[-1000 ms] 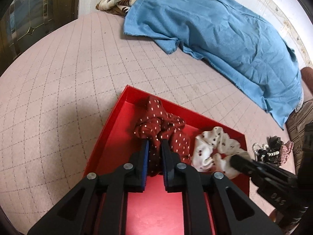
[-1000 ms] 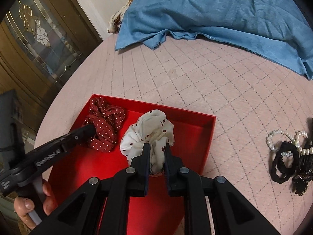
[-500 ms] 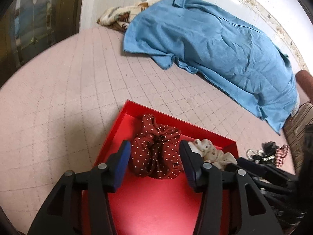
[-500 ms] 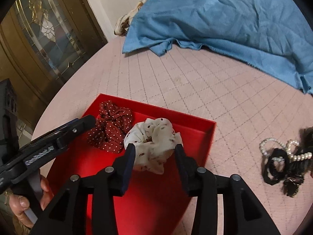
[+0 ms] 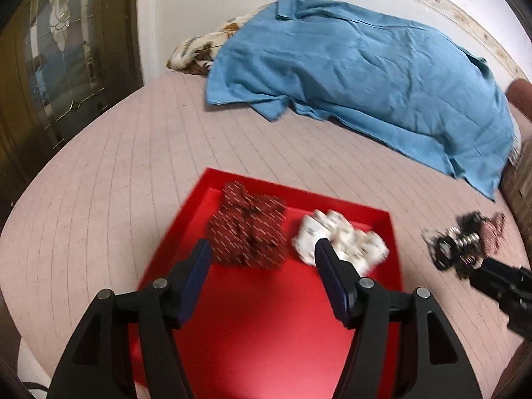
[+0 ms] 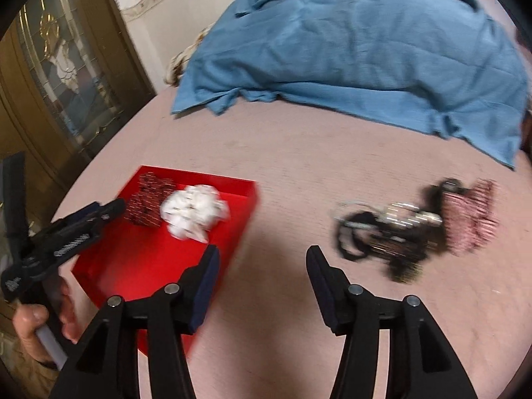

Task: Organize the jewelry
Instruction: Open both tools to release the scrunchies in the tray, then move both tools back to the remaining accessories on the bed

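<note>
A red tray [image 5: 266,332] [image 6: 139,266] lies on the pink quilted bed. In it lie a dark red dotted scrunchie [image 5: 249,229] [image 6: 146,199] and a white dotted scrunchie [image 5: 339,239] [image 6: 194,211], side by side. My left gripper [image 5: 261,252] is open and empty, just short of the two scrunchies. My right gripper [image 6: 261,256] is open and empty over the bed, right of the tray. A blurred heap of jewelry [image 6: 409,226] [image 5: 462,239] with pearls, black bands and a pink scrunchie lies on the bed to its right.
A blue cloth [image 5: 359,76] [image 6: 349,50] covers a pillow heap at the back. A wooden door with patterned glass [image 6: 56,66] stands at the left. The left gripper's body and the hand holding it [image 6: 43,316] show left of the tray.
Both grippers opened, let go of their scrunchies in the tray and drew back. The right gripper swung right towards the jewelry heap.
</note>
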### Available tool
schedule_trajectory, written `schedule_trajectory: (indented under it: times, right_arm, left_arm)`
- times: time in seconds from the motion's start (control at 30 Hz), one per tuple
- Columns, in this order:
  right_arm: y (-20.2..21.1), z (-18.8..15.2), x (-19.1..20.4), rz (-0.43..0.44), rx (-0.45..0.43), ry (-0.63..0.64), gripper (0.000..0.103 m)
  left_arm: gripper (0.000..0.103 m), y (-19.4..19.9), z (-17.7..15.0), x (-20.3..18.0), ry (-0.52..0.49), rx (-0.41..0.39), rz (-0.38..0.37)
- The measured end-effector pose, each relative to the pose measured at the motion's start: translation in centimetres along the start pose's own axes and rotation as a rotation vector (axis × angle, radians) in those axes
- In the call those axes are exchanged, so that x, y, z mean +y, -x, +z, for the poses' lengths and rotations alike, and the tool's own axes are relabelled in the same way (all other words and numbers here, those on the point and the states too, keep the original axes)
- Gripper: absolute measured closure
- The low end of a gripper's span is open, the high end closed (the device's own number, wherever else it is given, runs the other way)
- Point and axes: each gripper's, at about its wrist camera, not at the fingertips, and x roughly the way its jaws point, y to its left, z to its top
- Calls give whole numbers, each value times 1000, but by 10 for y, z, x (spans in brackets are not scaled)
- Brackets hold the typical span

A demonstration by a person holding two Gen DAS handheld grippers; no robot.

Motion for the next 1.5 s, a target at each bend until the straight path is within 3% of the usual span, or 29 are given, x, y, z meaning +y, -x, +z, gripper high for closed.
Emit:
schedule_trajectory:
  times: [0.3, 0.8, 0.93, 1.17, 1.4, 1.5]
  right_arm:
    - [50, -40, -77, -85, -36, -114, 41]
    - [95, -74, -149, -114, -100, -236, 38]
    - [93, -78, -166, -120, -101, -259, 38]
    - [78, -77, -196, -124, -97, -294, 38]
    - [58, -57, -225, -85, -127, -312, 37]
    - [50, -46, -231, -75, -144, -306, 32]
  left_arm:
    - [37, 44, -25, -46, -17, 44, -6]
    - [35, 84, -42, -122, -213, 15, 27]
    - [34, 78, -44, -139, -253, 30, 7]
    - [34, 47, -47, -166, -243, 123, -125]
    - [34, 14, -51, -211, -281, 156, -206]
    - [34, -1, -48, -228, -305, 158, -226]
